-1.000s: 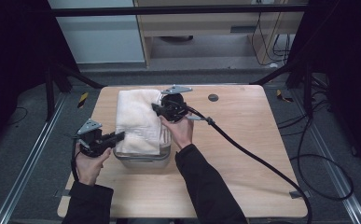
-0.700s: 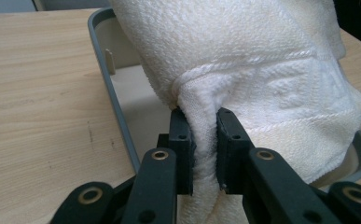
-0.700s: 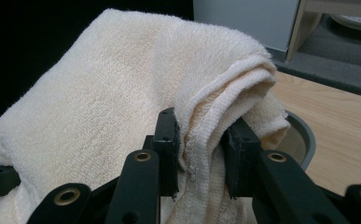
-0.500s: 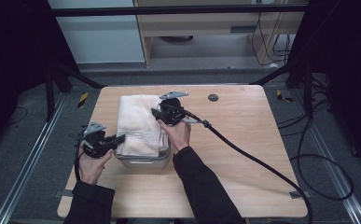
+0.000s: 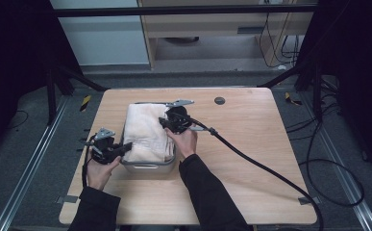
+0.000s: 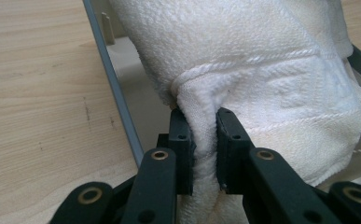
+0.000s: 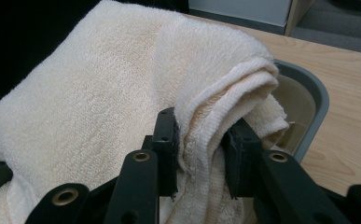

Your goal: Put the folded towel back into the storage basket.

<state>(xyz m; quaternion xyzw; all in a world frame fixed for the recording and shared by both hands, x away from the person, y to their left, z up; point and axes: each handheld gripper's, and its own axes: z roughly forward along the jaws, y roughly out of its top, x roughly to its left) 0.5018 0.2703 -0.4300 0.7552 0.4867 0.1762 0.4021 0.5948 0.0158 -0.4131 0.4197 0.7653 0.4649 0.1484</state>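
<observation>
Table [image 5: 251, 159]: one towel [image 5: 145, 132], one tray [image 5: 147, 167].

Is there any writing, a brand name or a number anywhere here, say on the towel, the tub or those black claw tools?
None can be read.
towel: plain woven bands, no label showing.
grey tub: no marking showing.
left gripper and right gripper: bare black jaws with brass rivets, no lettering.
yellow-and-black striped tape on the floor: a warning pattern, no words.

Even overhead light on the tabletop [image 5: 251, 159], dark room around (soft, grainy picture); close-ups sharp, blurring nearest the lens.
</observation>
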